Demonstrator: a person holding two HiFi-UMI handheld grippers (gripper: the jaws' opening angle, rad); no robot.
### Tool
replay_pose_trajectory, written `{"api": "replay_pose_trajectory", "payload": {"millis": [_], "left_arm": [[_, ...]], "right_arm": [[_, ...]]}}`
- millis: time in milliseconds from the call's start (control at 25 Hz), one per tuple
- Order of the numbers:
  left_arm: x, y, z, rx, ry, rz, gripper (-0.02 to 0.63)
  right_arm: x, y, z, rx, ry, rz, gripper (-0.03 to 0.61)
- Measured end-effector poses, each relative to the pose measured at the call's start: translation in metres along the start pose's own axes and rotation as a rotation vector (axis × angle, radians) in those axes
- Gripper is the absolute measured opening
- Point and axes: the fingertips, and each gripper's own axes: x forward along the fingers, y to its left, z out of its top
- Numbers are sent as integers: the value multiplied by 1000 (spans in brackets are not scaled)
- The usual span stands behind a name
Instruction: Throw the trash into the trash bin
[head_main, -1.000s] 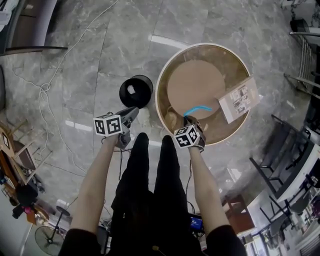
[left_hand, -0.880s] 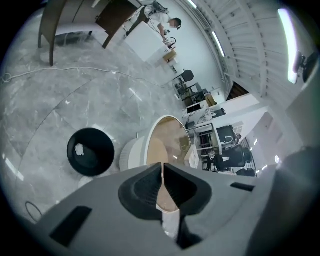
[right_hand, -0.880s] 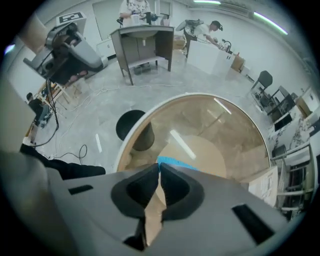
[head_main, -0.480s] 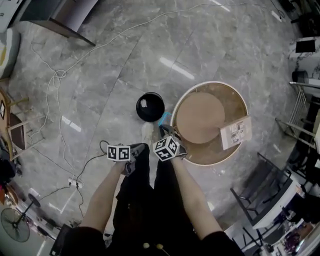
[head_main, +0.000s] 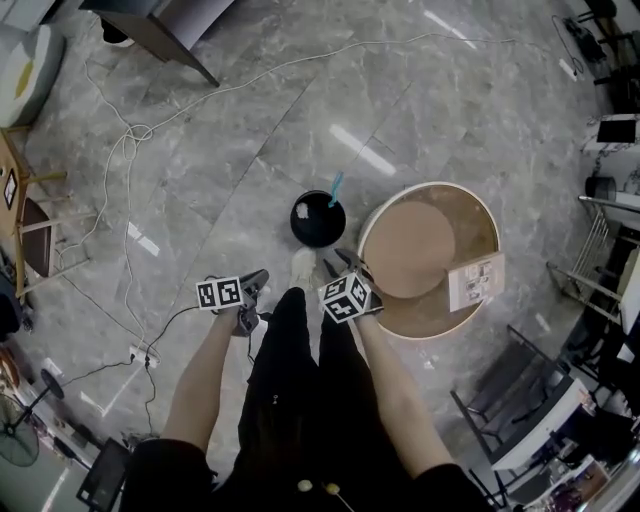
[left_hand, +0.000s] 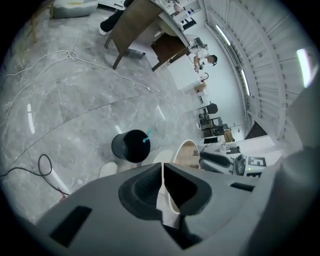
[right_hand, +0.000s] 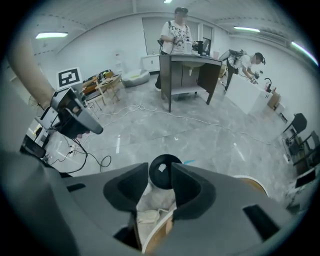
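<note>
Moved since a second ago: straw (head_main: 335, 186), off table (head_main: 480, 215) to bin (head_main: 318, 222), leaning at far rim with tip out; right gripper (head_main: 338, 264) brought near bin, jaws opening, nothing between. Left gripper (head_main: 258, 280) jaws together, empty; white wad (right_hand: 160, 168) in bin, so likely done save card (head_main: 476, 282) on table. Grey marble floor (head_main: 220, 130), white cable (head_main: 130, 135), desk (right_hand: 187, 75) far.

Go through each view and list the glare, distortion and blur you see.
Head view: sharp, edges bent by the wide lens, light streaks mirrored on the polished floor. Left gripper view: strong fisheye, black corners, ceiling lights blown out, the near left tongs soft. Right gripper view: same fisheye curve, mosaic over the face of a person, trash bin fairly crisp.
</note>
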Motion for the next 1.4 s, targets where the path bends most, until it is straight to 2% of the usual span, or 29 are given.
{"api": "replay_pose_trajectory", "payload": {"millis": [200,360,520,720,920,1040,1160,1280,1400], "left_arm": [[18,-29,17,42,21,-65,14],[36,-55,8,94,77,-104,14],[45,-69,-5,120,106,-133,14],[34,-58,-16,124,140,-115,14],[16,-25,-35,115,215,-49,14],[11,-8,-47,156,301,4,14],[13,-8,-49,227,351,32,12],[20,-27,-49,269,349,26,12],[31,-54,-59,311,340,4,12]], "right_arm": [[-16,-6,-34,83,47,-45,133],[-27,-3,-55,131,65,-66,133],[-31,1,-60,133,61,-75,135],[-39,1,-51,121,42,-104,135],[-64,1,-70,150,54,-166,129],[-86,3,-102,230,69,-231,92],[-109,13,-144,340,74,-284,3],[-136,26,-180,462,41,-305,3],[-173,35,-201,620,-80,-321,2]]}}
